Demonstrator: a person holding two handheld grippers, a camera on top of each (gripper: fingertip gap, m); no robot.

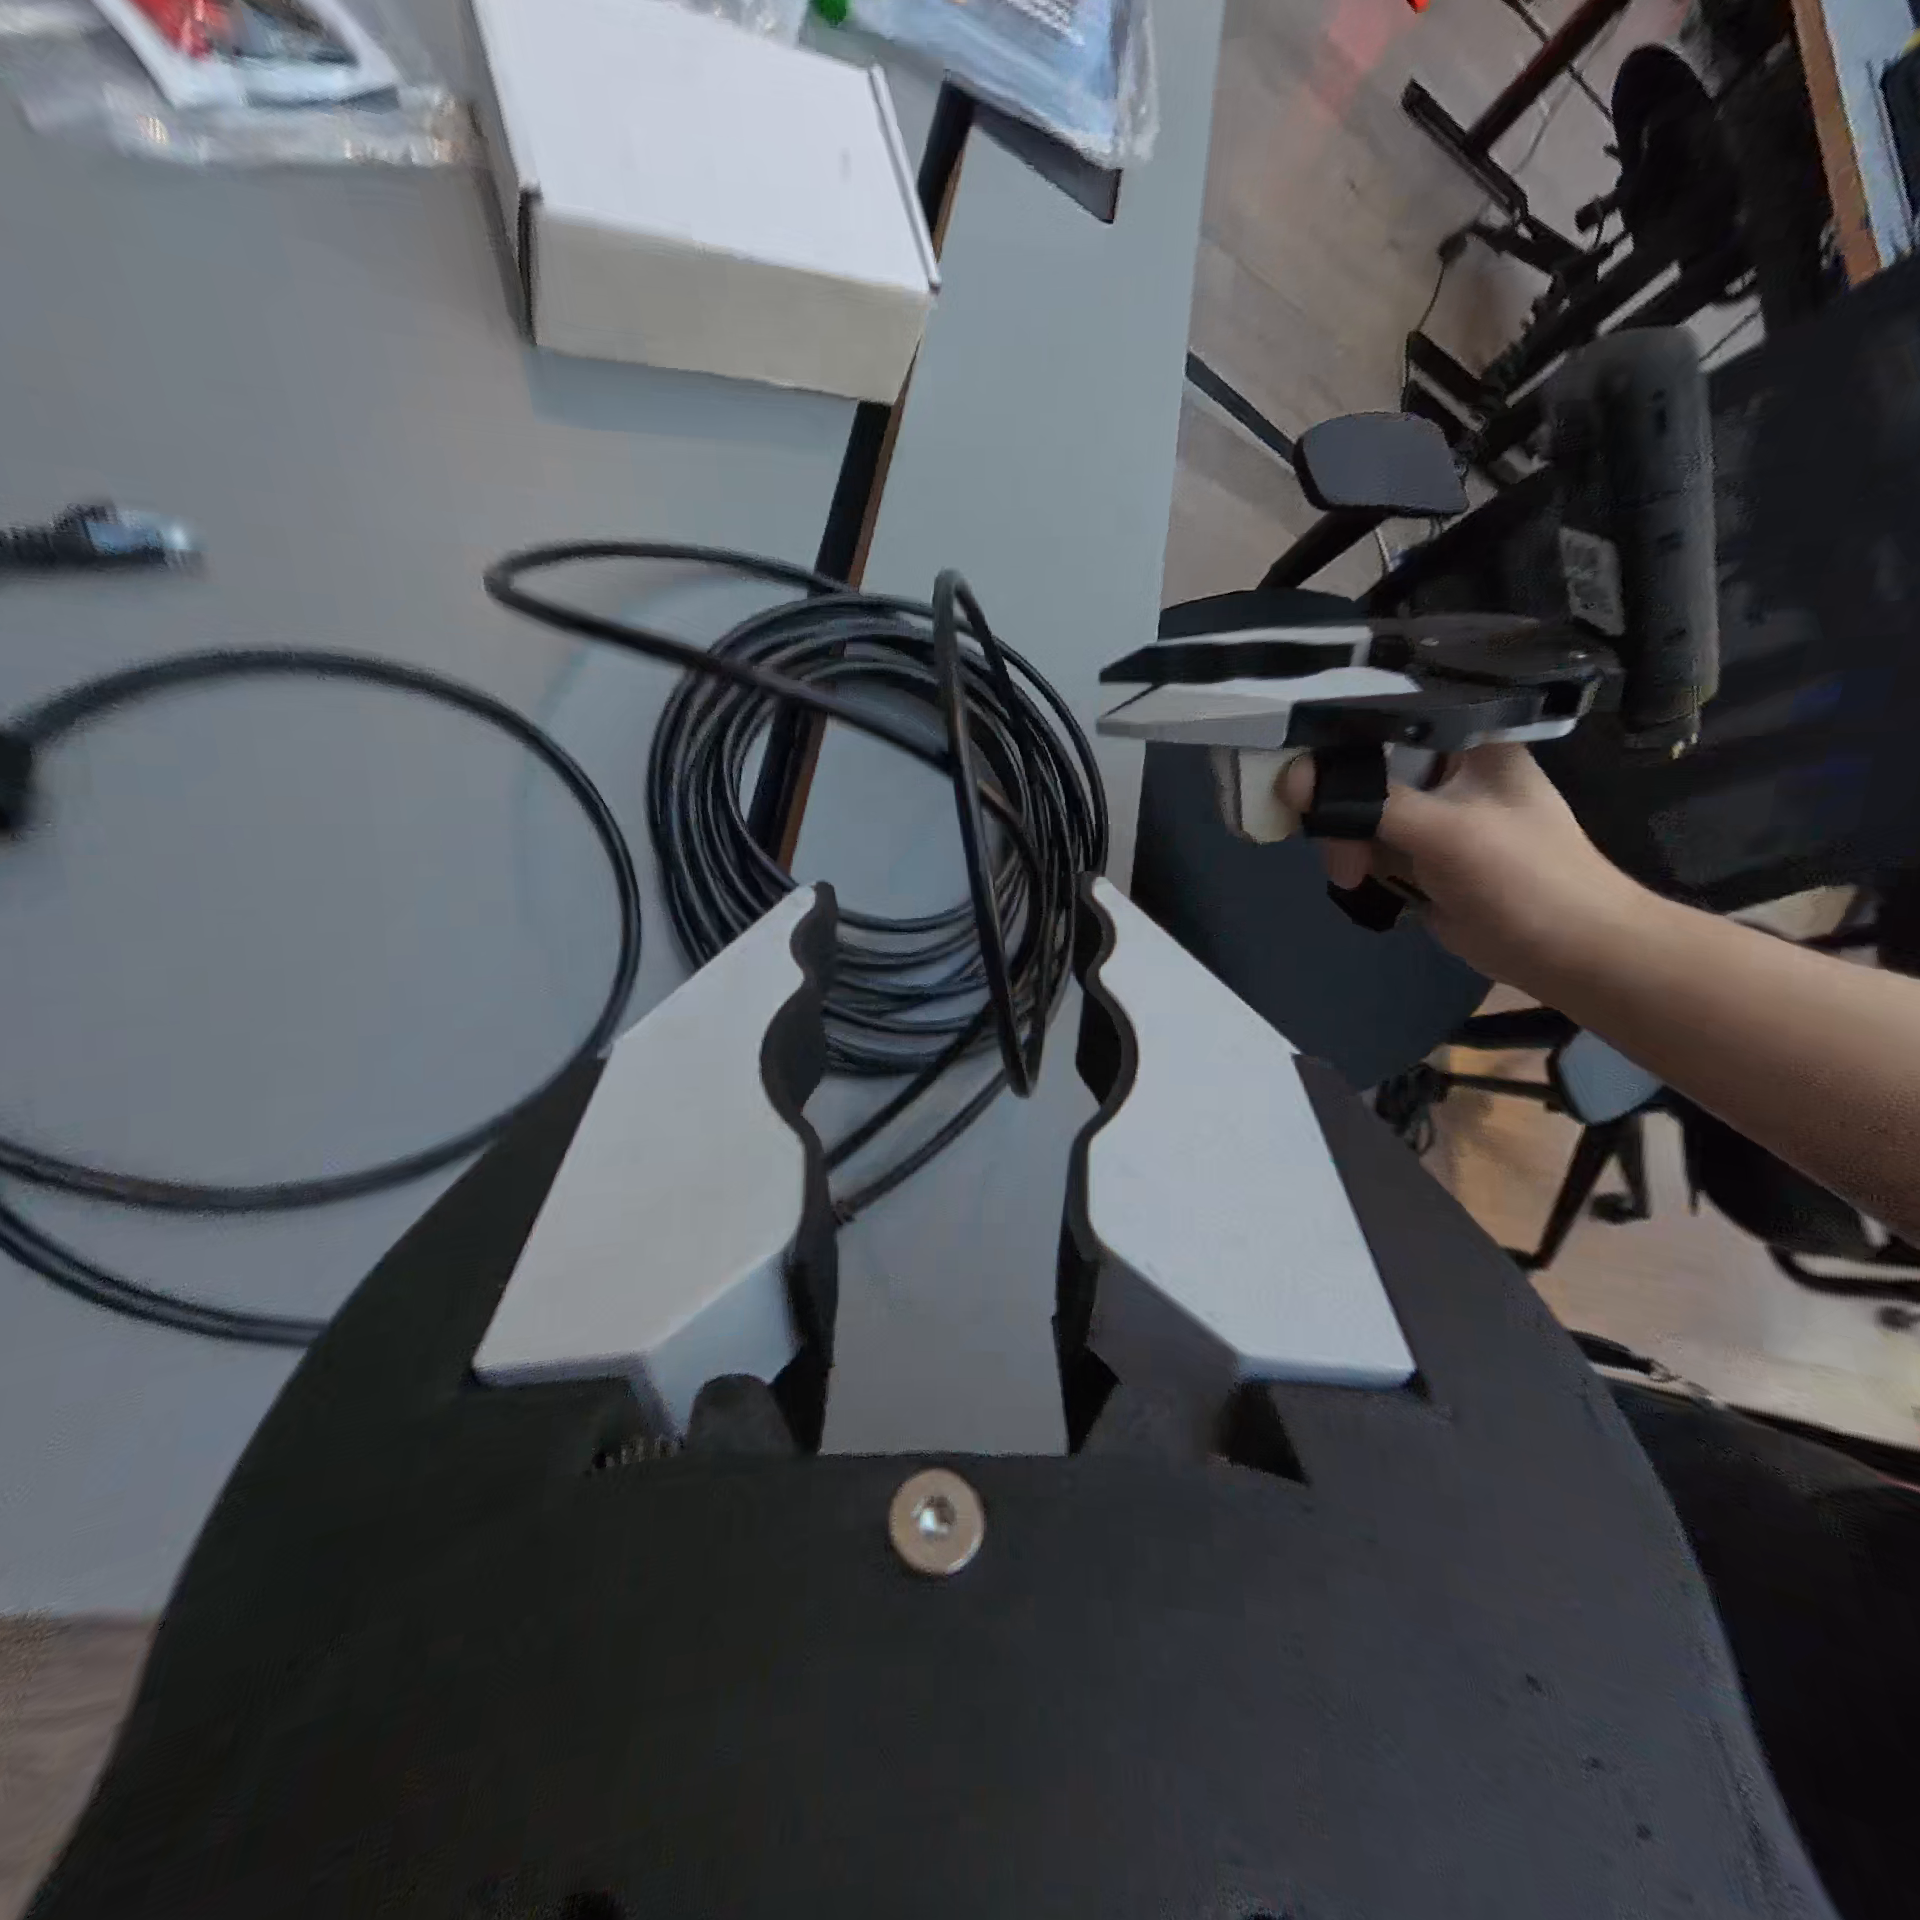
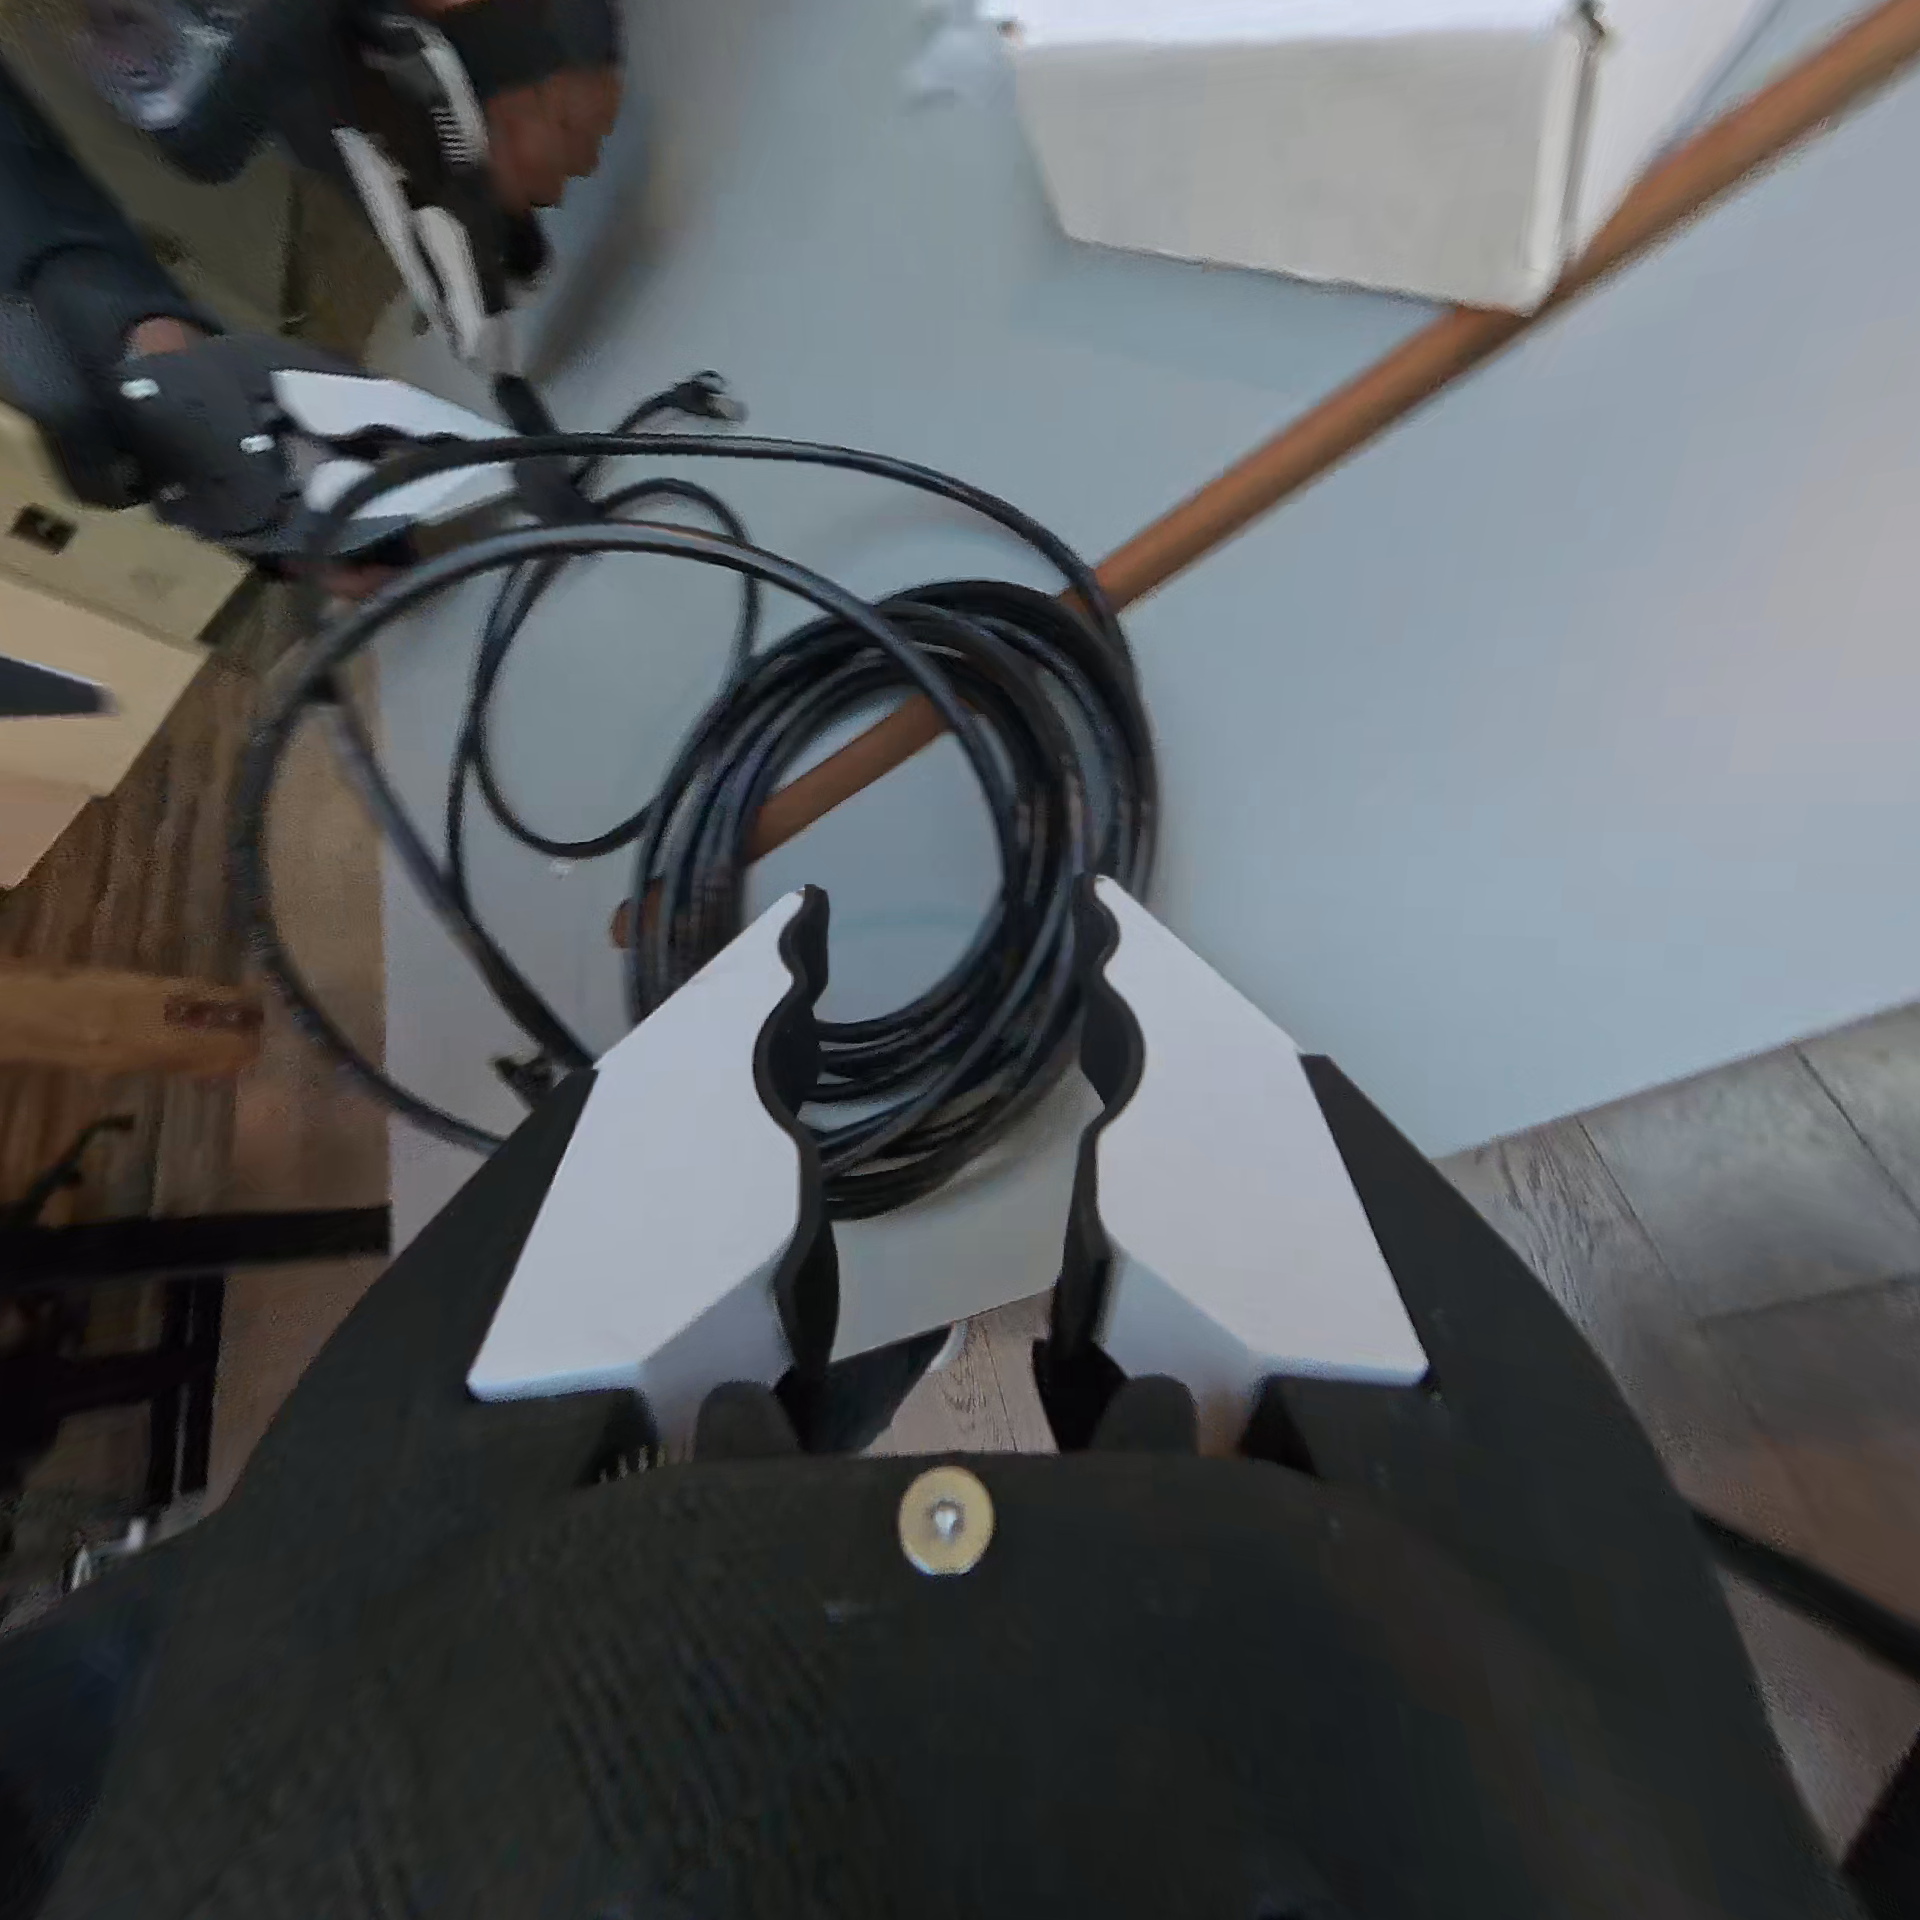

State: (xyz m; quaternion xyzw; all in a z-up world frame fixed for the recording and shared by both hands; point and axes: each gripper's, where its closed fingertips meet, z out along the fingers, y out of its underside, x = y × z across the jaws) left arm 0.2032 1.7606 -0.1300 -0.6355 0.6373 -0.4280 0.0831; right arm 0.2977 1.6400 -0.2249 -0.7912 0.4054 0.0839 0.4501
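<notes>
Black cable (image 1: 883,821), loosely coiled

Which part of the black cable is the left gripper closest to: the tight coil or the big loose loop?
The tight coil, straddling the seam between the two grey tabletops. It sits right ahead of the open left gripper; the big loose loop lies flat, farther left.

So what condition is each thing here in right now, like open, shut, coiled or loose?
left hand-held gripper: open, empty, at the coil.
right hand-held gripper: open, empty, over the coil.
black cable coil: wound, lying across the gap between two tables.
loose cable loop: unwound, spread on the grey table.
white cardboard box: closed.
</notes>
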